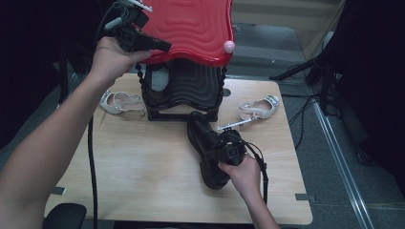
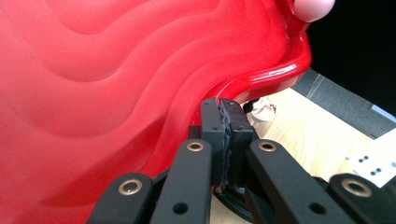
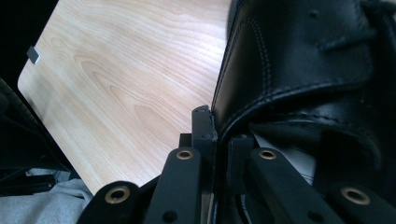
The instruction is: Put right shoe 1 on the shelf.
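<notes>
High view, near edge first: the right gripper [image 1: 224,151] is clamped on the collar of the black shoe [image 1: 203,138], which lies lengthwise on the bench [image 1: 143,167], toe pointing away. In the right gripper view the jaws pinch the shoe's leather rim, one jaw outside, one inside. Farther back, a black box [image 1: 184,90] stands on the bench, a white sandal [image 1: 119,101] to its left and another sandal [image 1: 258,109] to its right. Beyond and above, the left gripper [image 1: 160,46] grips the edge of the red lid [image 1: 191,28], holding it raised over the box; its jaws are squeezed together on the rim.
</notes>
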Demonstrator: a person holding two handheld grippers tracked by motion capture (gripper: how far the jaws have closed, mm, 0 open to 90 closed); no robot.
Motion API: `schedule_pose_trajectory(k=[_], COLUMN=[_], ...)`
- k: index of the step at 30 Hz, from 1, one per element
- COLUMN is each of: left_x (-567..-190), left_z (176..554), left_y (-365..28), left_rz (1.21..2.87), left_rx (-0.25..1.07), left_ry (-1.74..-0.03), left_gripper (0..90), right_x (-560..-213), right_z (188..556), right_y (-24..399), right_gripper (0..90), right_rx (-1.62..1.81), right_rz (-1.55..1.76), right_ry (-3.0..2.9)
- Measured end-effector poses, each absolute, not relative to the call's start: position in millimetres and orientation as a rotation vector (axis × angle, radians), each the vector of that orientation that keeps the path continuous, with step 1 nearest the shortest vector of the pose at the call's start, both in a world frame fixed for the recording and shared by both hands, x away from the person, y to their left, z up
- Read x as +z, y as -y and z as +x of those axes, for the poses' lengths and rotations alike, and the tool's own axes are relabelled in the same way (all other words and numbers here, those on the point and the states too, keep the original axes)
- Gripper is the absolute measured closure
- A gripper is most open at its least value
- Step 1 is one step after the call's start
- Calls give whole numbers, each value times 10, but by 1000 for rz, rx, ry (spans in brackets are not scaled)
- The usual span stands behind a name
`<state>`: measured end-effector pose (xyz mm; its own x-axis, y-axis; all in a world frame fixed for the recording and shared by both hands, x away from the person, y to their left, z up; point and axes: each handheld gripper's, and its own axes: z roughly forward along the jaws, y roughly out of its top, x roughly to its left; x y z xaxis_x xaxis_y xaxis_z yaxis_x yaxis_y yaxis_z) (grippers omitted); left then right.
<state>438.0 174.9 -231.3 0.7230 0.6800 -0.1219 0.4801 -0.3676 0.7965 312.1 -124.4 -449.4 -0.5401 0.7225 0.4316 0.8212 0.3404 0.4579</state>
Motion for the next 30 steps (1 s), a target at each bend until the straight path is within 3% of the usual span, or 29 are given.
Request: schedule_pose_trajectory(k=[21,30], left_x=[-2388,-2393], left_z=[4496,4501], left_y=[-1782,-1790], left_rz=[2058,2049], left_rx=[313,300], left_ry=[-934,-941], left_gripper=[900,900], right_x=[-3843,-3514], right_z=[3012,3157], right_y=[1451,1375], right_gripper=[871,869], right_rx=[-1136,-1197], right_rz=[-1303,-1305], right_ry=[2413,2454])
